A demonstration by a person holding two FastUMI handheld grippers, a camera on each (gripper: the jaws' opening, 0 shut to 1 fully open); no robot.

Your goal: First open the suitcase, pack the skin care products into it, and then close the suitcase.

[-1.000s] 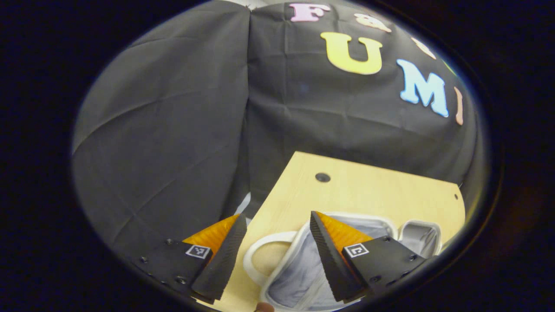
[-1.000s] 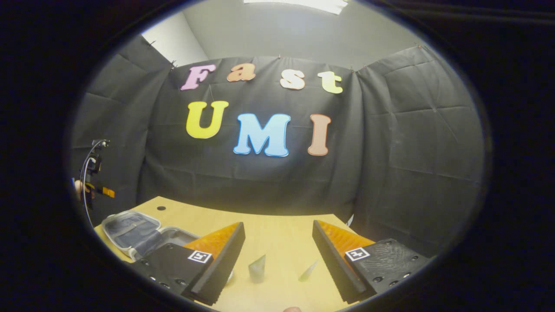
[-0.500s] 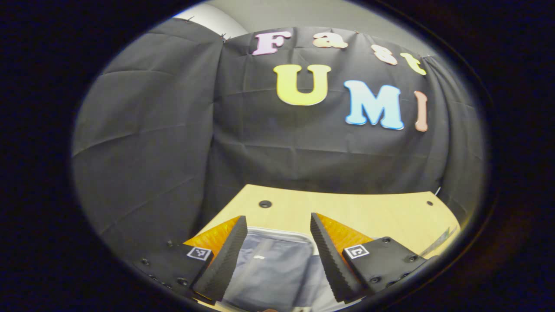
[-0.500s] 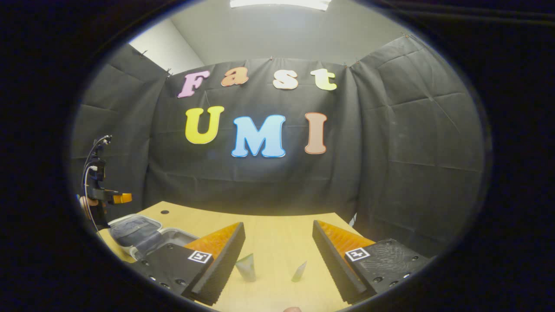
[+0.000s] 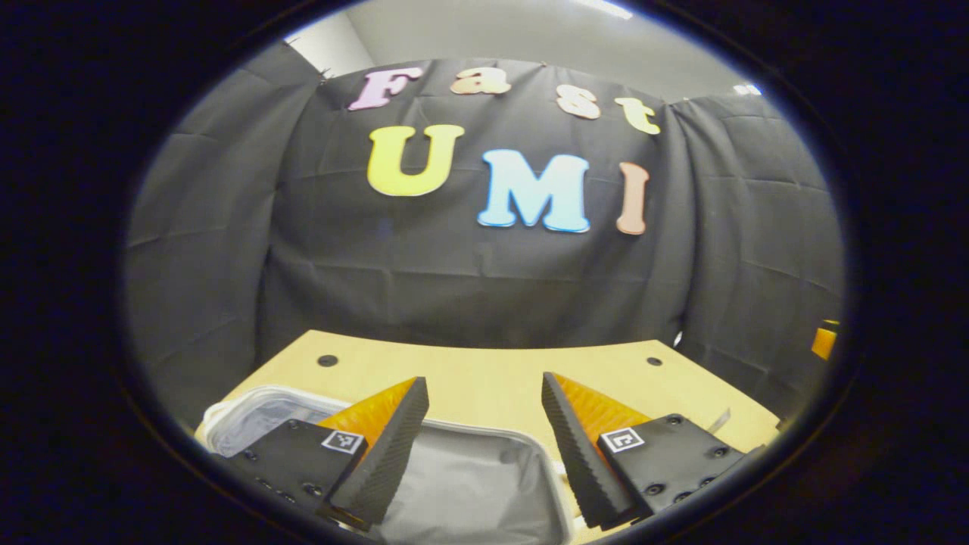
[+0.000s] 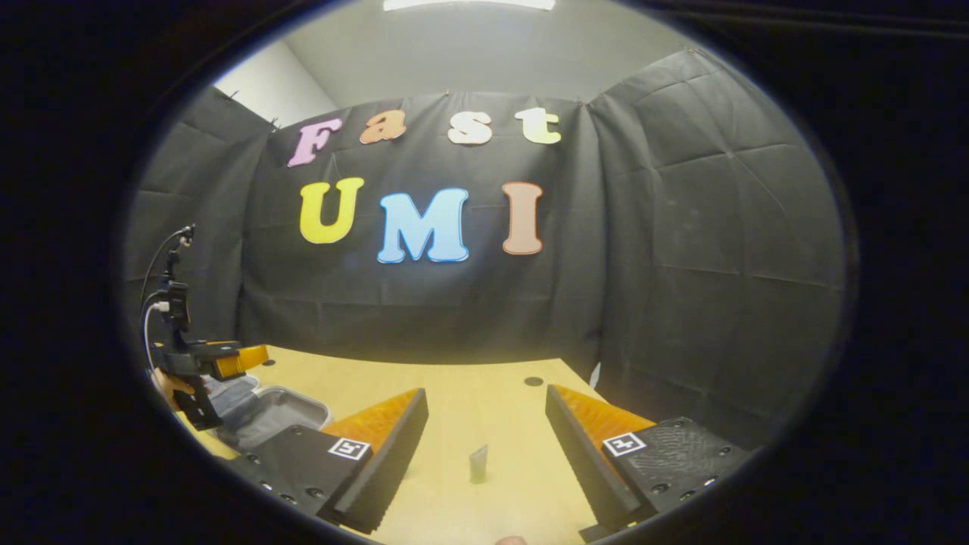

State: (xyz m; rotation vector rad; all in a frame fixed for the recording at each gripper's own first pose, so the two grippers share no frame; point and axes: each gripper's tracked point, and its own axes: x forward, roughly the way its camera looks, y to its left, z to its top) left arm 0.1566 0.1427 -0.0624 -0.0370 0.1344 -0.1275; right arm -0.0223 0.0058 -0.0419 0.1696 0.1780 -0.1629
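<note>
The suitcase (image 5: 469, 484) lies open on the bench (image 5: 484, 378), its grey lining facing up and its pale rim running round the cavity. In the left gripper view it sits right under my left tool (image 5: 478, 446), whose two ribbed fingers stand wide apart with nothing between them — the near half of the case shows through the gap, and the other half reaches out past the left finger toward the bench's left edge. In the right gripper view the suitcase (image 6: 265, 412) is at the far left of the bench (image 6: 469, 393), and my left tool (image 6: 227, 359) hangs just above it, its orange fingers pointing right, a hand (image 6: 170, 386) behind it.

One skin care tube (image 6: 478, 463) stands upright on the bench, well apart from the suitcase and to its right. My right tool (image 6: 484, 454) is held low over the bench with its fingers spread wide, and the tube shows in the gap between them, touching neither. A small round hole (image 6: 534, 381) marks the bench beyond the tube, near the back edge.
</note>
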